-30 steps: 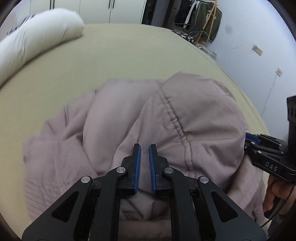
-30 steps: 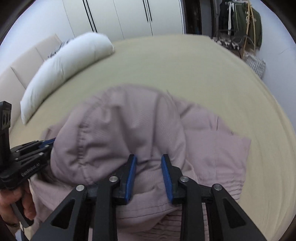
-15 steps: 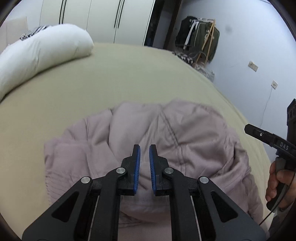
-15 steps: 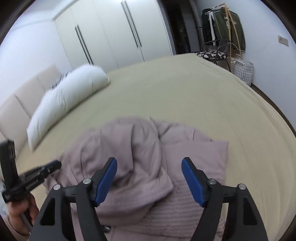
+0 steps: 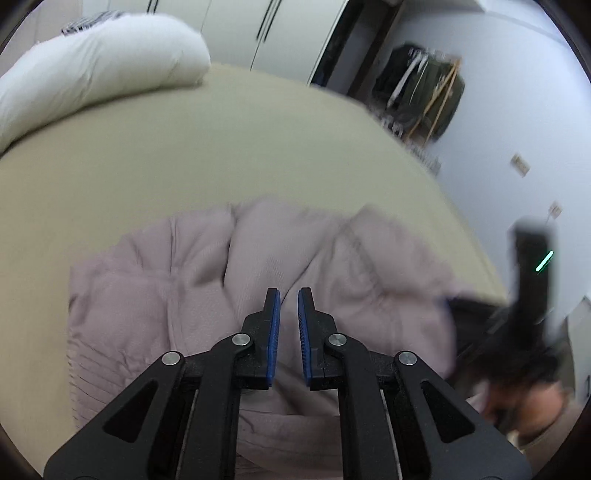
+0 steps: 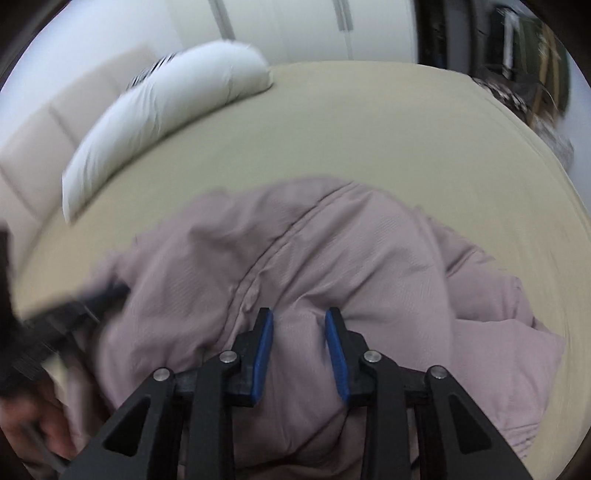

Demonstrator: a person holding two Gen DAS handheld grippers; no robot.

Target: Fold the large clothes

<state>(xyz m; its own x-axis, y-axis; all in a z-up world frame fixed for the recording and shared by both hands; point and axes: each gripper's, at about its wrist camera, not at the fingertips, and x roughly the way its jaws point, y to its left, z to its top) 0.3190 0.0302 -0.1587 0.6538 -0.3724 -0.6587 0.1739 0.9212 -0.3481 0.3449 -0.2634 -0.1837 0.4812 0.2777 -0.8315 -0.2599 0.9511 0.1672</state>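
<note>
garment (image 5: 266,266) on bed (image 5: 184,155) front, pillow (image 5: 92,70) behind-left

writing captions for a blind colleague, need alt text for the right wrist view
A crumpled mauve garment lies on a beige bed, bunched up between the blue-padded fingers of the right gripper. A white pillow lies at the bed's far left.

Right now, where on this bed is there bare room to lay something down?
The widest bare stretch of the bed sheet lies between the mauve garment and the white pillow, running toward the far edge by the wardrobe doors. The near side is crowded: the crumpled garment fills it, with the left gripper and right gripper over it.
</note>
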